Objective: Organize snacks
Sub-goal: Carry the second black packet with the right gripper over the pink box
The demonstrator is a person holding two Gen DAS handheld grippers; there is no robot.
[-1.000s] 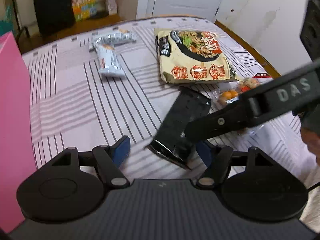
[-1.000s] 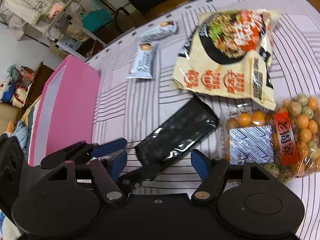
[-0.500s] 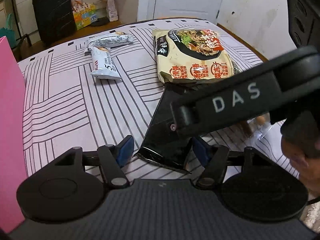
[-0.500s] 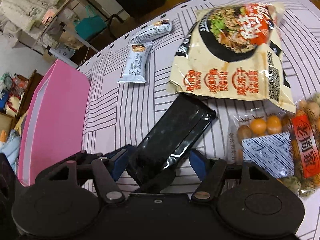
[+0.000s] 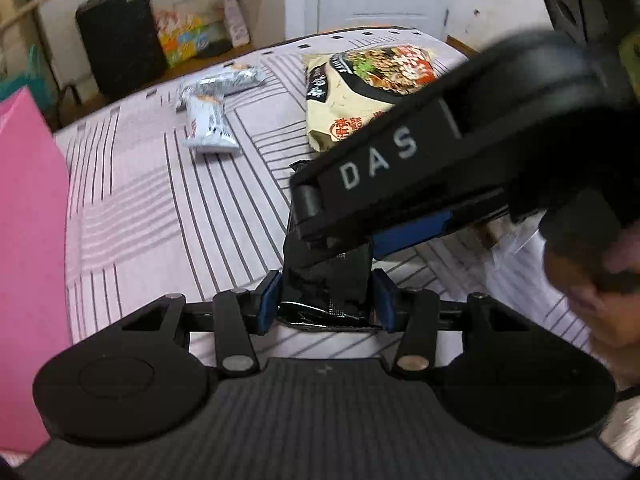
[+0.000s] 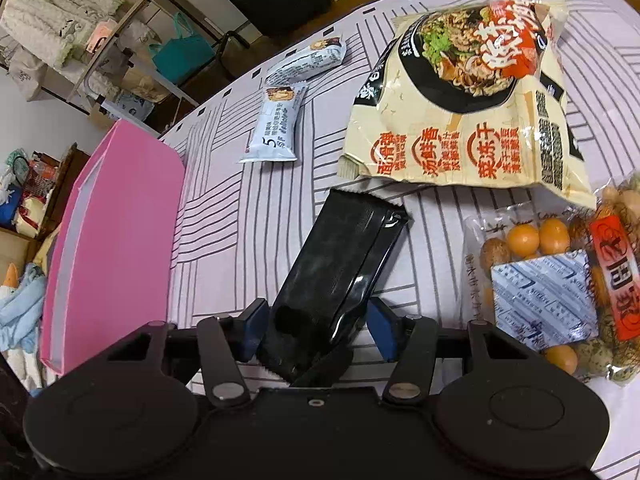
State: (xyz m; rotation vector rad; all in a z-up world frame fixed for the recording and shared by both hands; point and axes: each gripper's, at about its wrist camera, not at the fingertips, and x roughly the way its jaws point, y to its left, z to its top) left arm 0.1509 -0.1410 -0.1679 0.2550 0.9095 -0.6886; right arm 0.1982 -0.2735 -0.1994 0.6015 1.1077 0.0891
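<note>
I have the black packet [image 6: 340, 276] lying on the striped tabletop [image 6: 224, 216], its near end between both pairs of blue-padded fingers. My left gripper [image 5: 326, 306] has narrowed onto that end, pads touching its sides, while my right gripper [image 6: 316, 330] brackets it narrowly, contact unclear. The pink box [image 6: 112, 240] sits left, the noodle bag [image 6: 472, 100] far right.

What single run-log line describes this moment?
left gripper: around black packet | right gripper: around same packet | pink box: beside
</note>
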